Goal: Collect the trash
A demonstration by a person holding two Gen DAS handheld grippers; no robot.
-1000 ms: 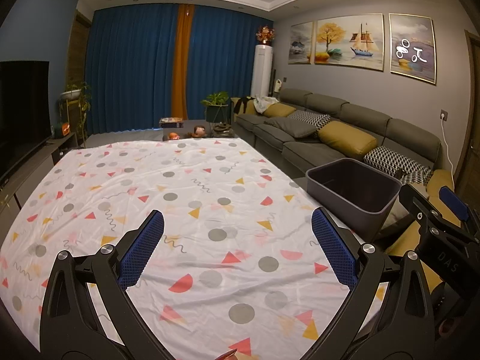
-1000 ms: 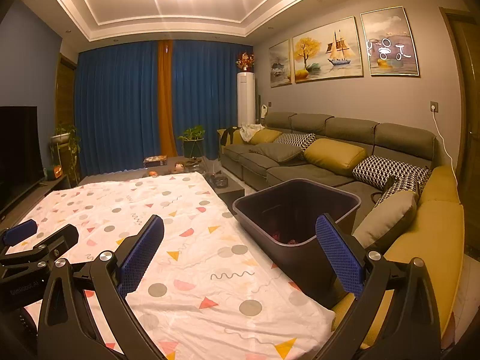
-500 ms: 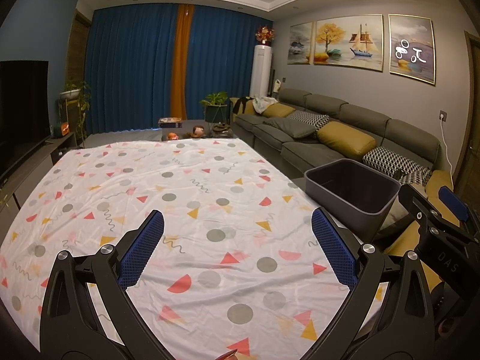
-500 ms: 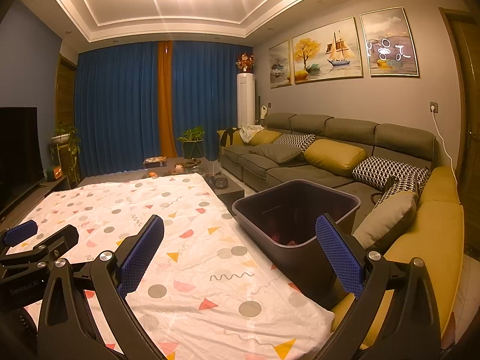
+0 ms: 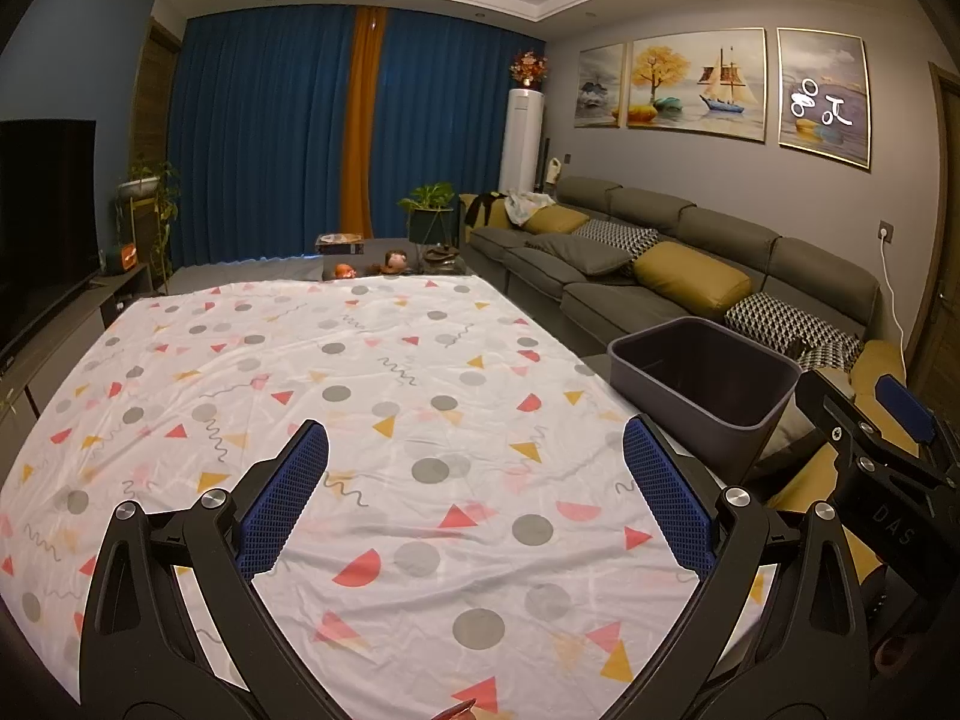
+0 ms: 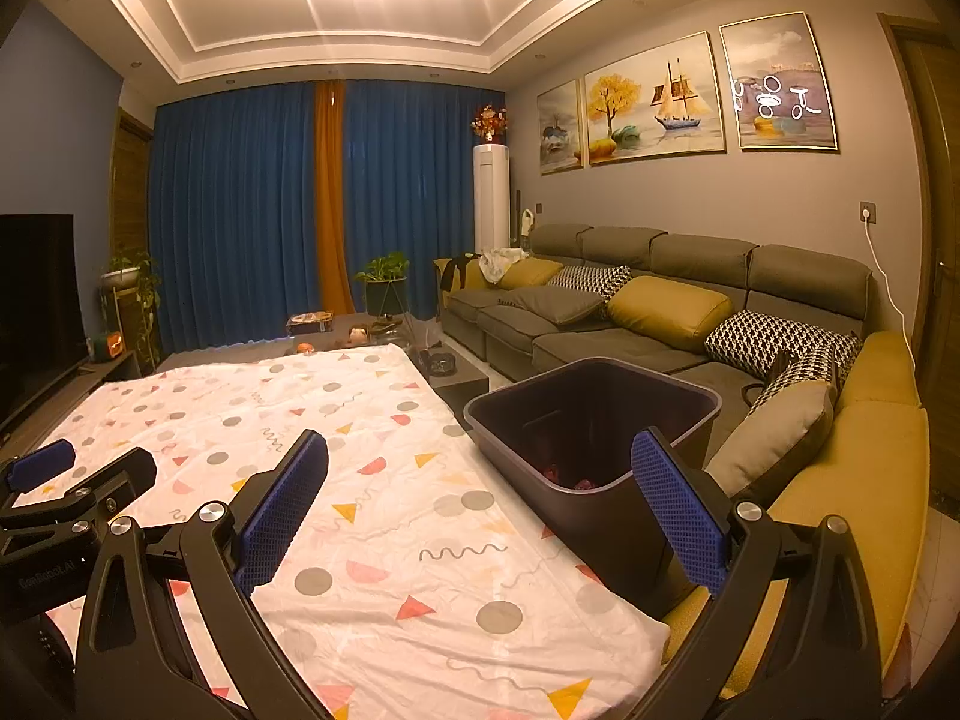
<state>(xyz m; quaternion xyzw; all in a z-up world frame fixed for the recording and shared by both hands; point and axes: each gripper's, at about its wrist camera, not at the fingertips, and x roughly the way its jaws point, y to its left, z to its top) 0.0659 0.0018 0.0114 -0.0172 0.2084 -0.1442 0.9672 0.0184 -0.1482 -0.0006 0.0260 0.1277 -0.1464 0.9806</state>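
Trash point(image 6: 567, 479) sits as reddish scraps at the bottom of the dark bin point(image 6: 690, 397), just off the desk's right edge, beside the sofa point(image 6: 654, 300). Nothing has really changed over the last second: both views hold almost steady, so the collecting looks finished or paused. The left tool point(image 5: 477, 501) hangs wide open and empty over the patterned cloth point(image 5: 384, 396); the right tool point(image 6: 480, 507) is equally spread, holding nothing, near the bin's rim. No loose scrap shows on the cloth. Open room lies ahead; the bin and sofa crowd the right.
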